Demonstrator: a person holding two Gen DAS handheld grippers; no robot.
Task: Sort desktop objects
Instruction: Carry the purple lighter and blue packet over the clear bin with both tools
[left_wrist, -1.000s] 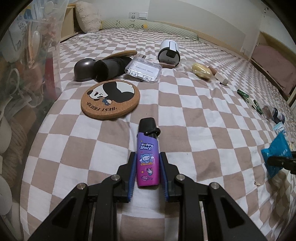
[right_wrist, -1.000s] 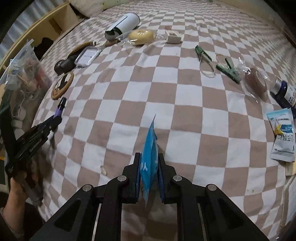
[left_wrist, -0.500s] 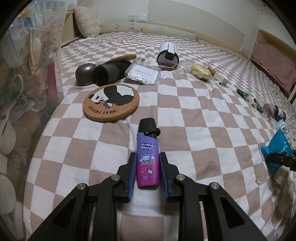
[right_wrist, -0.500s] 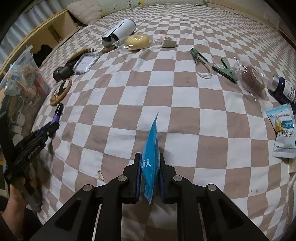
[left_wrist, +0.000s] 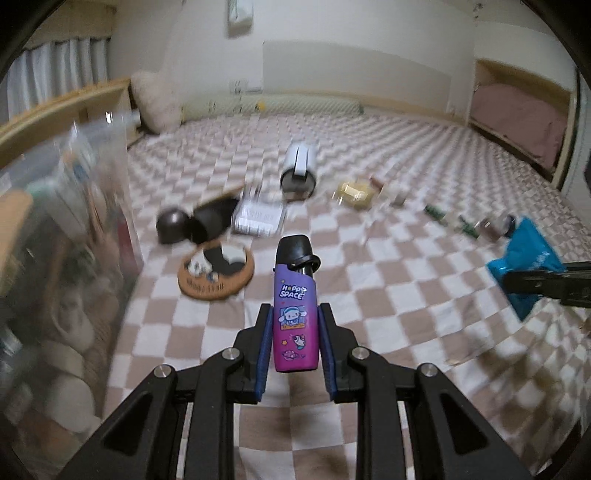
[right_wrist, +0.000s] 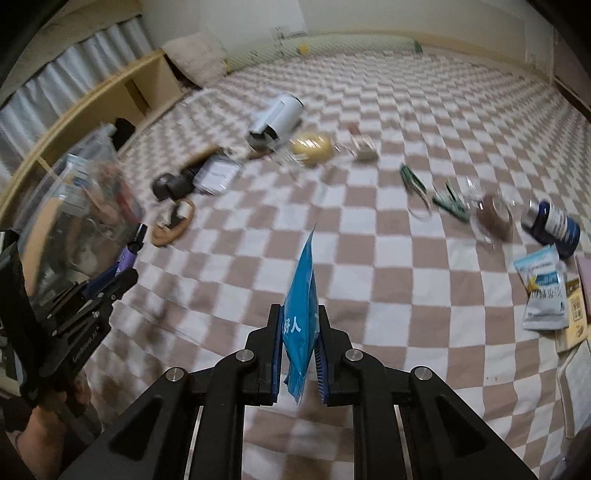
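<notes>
Two grippers, each loaded, above checkered bedspread (left_wrist: 388, 280).
Left gripper (left_wrist: 295, 332) clamps purple lighter (left_wrist: 295, 321) upright; right gripper (right_wrist: 299, 332) pinches blue packet (right_wrist: 301, 306) edge-on.

Coaster (left_wrist: 216, 275) lies on the bedspread (left_wrist: 388, 295), storage bag (left_wrist: 62, 236) to its left, canister (left_wrist: 299, 171) behind

Home bedroom. Wide bed with brown-and-white checkered cotton sheet (left_wrist: 369, 295) as work surface, fluffy cream pillow (left_wrist: 157, 101) at its far corner, pale wooden side shelf (right_wrist: 122, 99) under grey-white pleated curtains (right_wrist: 55, 96), second pink-covered bunk (left_wrist: 517, 125) in wooden frame, plain cream walls with white wall sockets (left_wrist: 243, 85).
</notes>
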